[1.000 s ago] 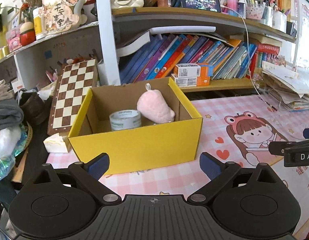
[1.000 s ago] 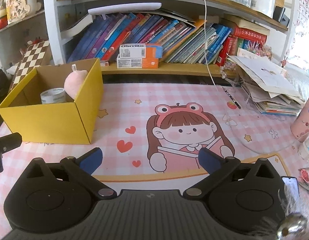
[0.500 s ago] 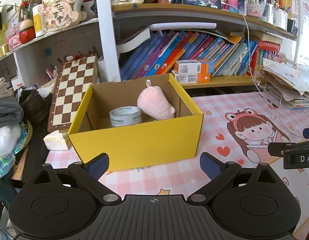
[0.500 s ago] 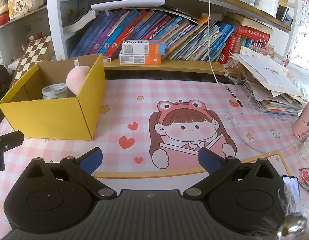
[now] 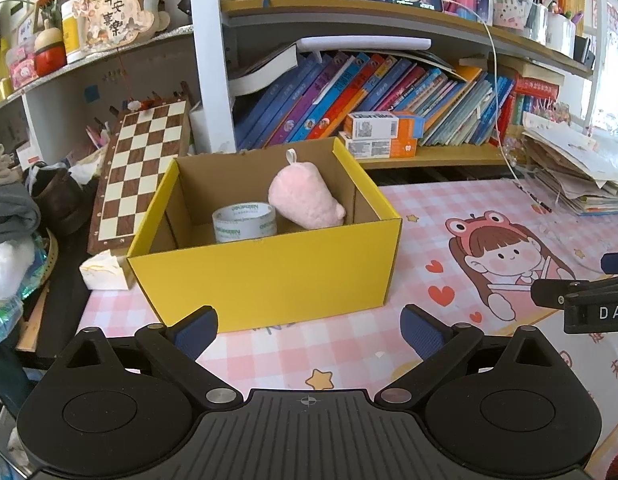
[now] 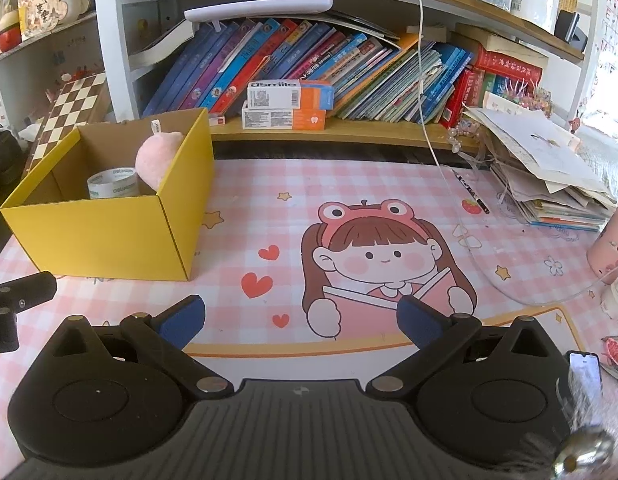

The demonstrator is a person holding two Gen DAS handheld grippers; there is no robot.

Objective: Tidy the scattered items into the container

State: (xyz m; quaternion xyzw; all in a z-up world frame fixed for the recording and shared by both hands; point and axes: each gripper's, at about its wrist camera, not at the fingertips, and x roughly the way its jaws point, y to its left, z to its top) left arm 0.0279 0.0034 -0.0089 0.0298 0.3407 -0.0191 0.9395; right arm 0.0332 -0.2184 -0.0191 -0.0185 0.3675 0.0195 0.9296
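Observation:
A yellow cardboard box [image 5: 269, 276] stands on the pink checked mat [image 5: 449, 208], open at the top. Inside it lie a roll of clear tape [image 5: 244, 222] and a pink plush toy [image 5: 303, 196], leaning on the back right wall. The box [image 6: 109, 232], tape [image 6: 112, 186] and plush [image 6: 157, 156] also show at the left of the right wrist view. My left gripper [image 5: 309, 332] is open and empty, just in front of the box. My right gripper [image 6: 301, 320] is open and empty over the mat's cartoon girl [image 6: 381, 260].
A bookshelf [image 6: 309, 132] with slanted books runs behind the mat. A chessboard [image 5: 141, 172] leans left of the box, with a white tissue packet [image 5: 103, 274] at its foot. A paper stack [image 6: 549, 176] and pen [image 6: 471, 192] lie at the right, beside a pink cup [image 6: 611, 244].
Both grippers have drawn back and up a little, so the box and mat look slightly farther away. Both stay open and empty.

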